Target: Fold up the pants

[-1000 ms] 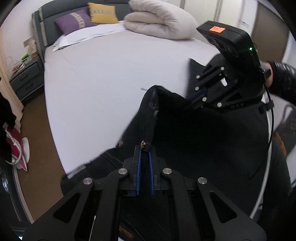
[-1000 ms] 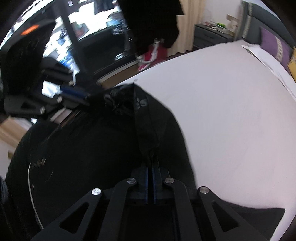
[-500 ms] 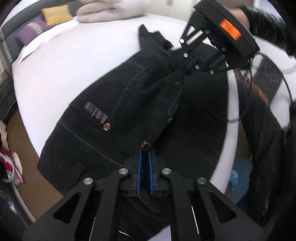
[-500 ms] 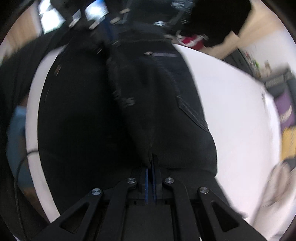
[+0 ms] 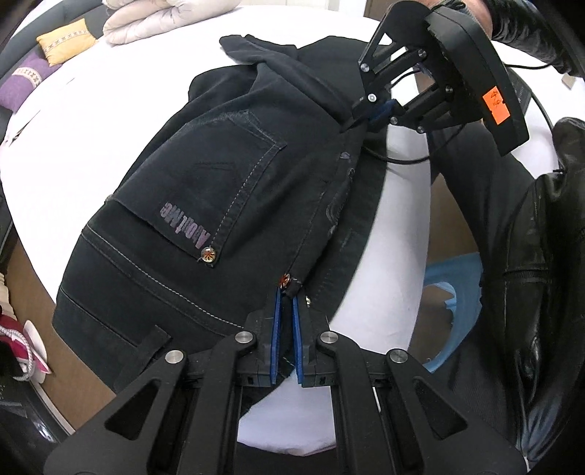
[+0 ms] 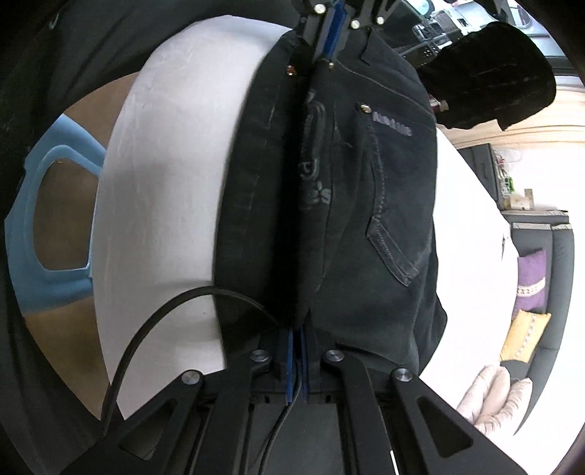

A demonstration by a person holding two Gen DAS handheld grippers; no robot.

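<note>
The white bed (image 5: 91, 120) spreads out ahead of the left tongs and to the right of the right tongs, its rounded edge curving under both. On it, ahead of both tongs, lie the black pants (image 5: 219, 204), spread flat with the seat side up and the waistband running along the bed edge between the two tongs. A back pocket (image 5: 219, 182) with pale stitching, printed lettering and a copper rivet shows just ahead and to the left of the left tongs; in the right wrist view the same pocket (image 6: 387, 204) sits ahead and to the right of the right tongs.

The left tongs (image 5: 287, 321) are clamped on one end of the waistband, the blue pads pinching the cloth just below a small rivet. The right tongs (image 6: 298, 350) are pressed together on the other end of the waistband, with dark cloth caught between the blue pads. Each pair shows in the other's view at the far end of the waistband: the right tongs up and to the right of the left ones, held by a black-sleeved arm.

A rolled cream duvet (image 5: 153, 18) and a yellow pillow (image 5: 65, 42) lie far ahead and left of the left tongs. A thin black cable (image 6: 153, 329) loops just left of the right tongs.
</note>
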